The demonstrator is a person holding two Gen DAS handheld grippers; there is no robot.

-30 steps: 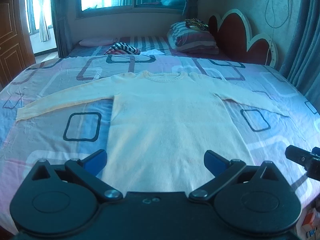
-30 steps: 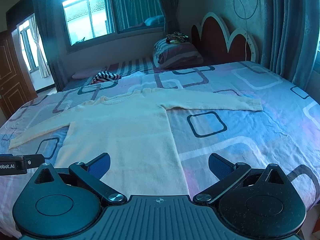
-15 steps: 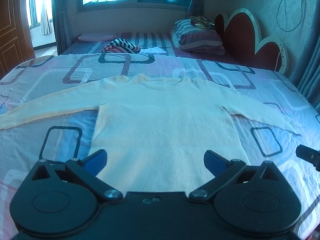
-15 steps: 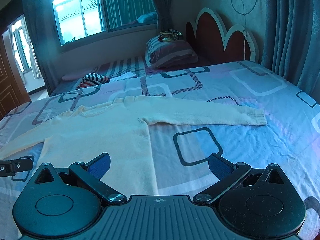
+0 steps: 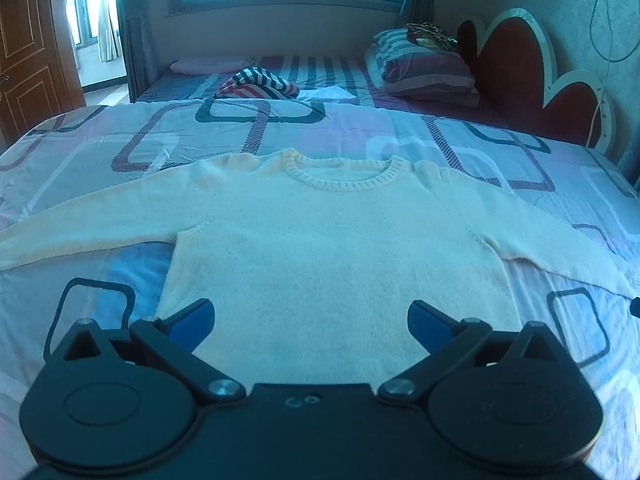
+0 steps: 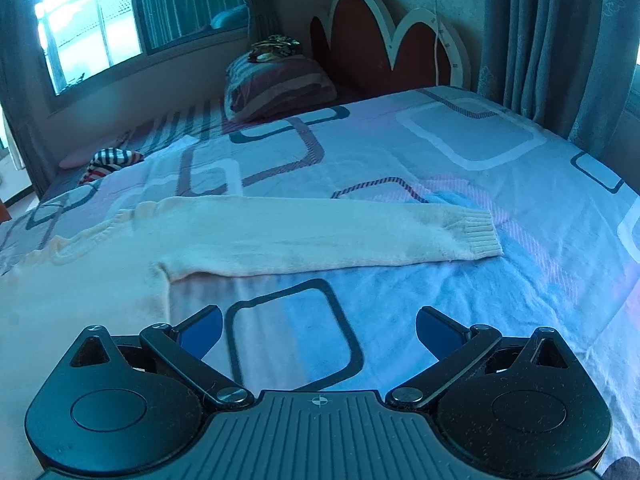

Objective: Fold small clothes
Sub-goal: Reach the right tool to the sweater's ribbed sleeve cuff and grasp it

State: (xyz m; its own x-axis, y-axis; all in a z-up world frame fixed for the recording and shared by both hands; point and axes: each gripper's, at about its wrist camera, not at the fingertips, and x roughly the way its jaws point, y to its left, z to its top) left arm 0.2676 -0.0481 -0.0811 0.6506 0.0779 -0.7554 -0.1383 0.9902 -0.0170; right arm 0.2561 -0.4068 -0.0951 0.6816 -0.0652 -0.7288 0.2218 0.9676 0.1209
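A cream knitted sweater (image 5: 332, 248) lies flat, front up, on the patterned bedspread (image 5: 120, 276), both sleeves spread out sideways. My left gripper (image 5: 311, 316) is open and empty, hovering over the sweater's lower body. In the right wrist view the sweater's right sleeve (image 6: 320, 236) stretches to a ribbed cuff (image 6: 478, 232). My right gripper (image 6: 319, 326) is open and empty, over bare bedspread just in front of that sleeve and right of the body's side edge. The left sleeve's cuff is out of view.
A striped cloth (image 5: 256, 84) and a stack of folded bedding (image 5: 424, 68) lie on a second bed behind. A scalloped red headboard (image 5: 532, 80) stands at the right. A curtain (image 6: 560, 40) hangs beyond the bed's right edge, a wooden door (image 5: 28, 40) at far left.
Both grippers moved forward and lower over the bed. The left came closer to the sweater's body; the right swung right toward the right sleeve. Both stayed open.
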